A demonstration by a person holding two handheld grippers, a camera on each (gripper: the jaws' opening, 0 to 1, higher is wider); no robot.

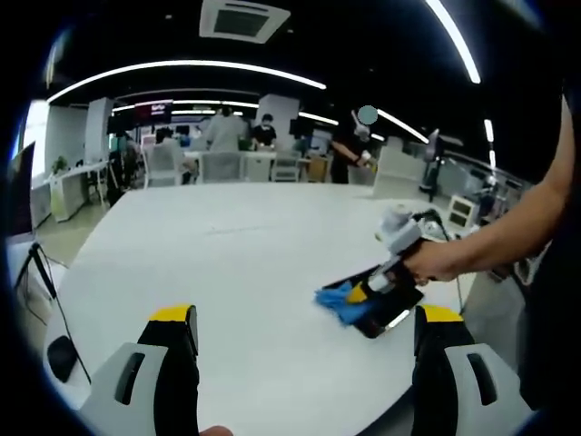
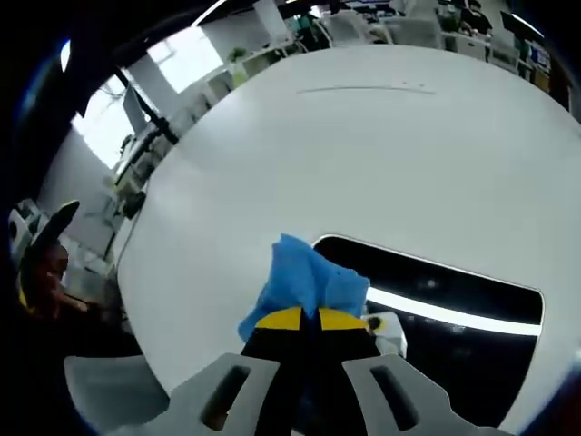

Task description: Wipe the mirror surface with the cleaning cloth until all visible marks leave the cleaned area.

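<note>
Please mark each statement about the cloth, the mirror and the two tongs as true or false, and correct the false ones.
1. The right tongs are shut on the crumpled blue cleaning cloth. True.
2. The blue cloth lies in the middle of the white table, far from the mirror. False: it sits at one end of the dark rectangular mirror, overlapping its edge.
3. The left tongs are open and hold nothing. True.
4. The left tongs press on the mirror. False: they are apart from it, over the round white table.
5. The mirror reflects a bright strip of ceiling light. True.
</note>
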